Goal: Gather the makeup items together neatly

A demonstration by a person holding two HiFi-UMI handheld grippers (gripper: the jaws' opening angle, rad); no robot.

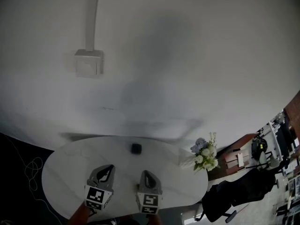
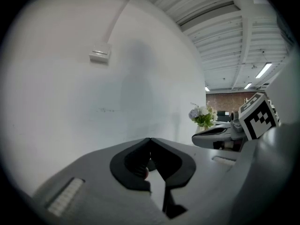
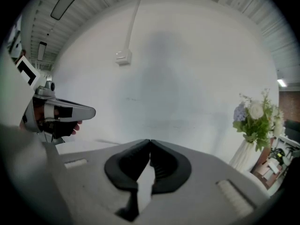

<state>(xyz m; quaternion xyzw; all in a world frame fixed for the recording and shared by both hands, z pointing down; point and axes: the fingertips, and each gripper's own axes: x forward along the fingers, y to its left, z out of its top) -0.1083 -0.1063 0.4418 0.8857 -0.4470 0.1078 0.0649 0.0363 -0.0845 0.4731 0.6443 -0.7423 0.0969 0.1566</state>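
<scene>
The only print that can be read at all is the black and white square pattern on each marker cube (image 1: 98,197), one on the left gripper (image 1: 110,167) and one on the right gripper (image 1: 145,172); they are patterns and not letters. The task's thing in view is a small dark item (image 1: 136,148); it lies on the table (image 1: 70,168) towards the far edge, well apart from both grippers and ahead of the gap between them; it looks squarish with rounded corners, and it is too small to tell its long axis or which way it points. The table has a rounded top of white stone-like surface with faint grey veins. Both grippers are of smooth grey plastic and point across the table towards the wall; their fingers (image 2: 133,161) carry black ribbed pads. On the left gripper the fingers are closed, tips touching; a small pale spot shows low between the pads, and I cannot tell what it is. On the right gripper the fingers (image 3: 126,165) are closed as well, with nothing between them. At the right edge of the table stands a ribbed white vase (image 3: 244,154) with white and lilac flowers (image 1: 205,154). On the matt white wall a square white box (image 1: 89,63) sits under a straight conduit (image 1: 91,18).
</scene>
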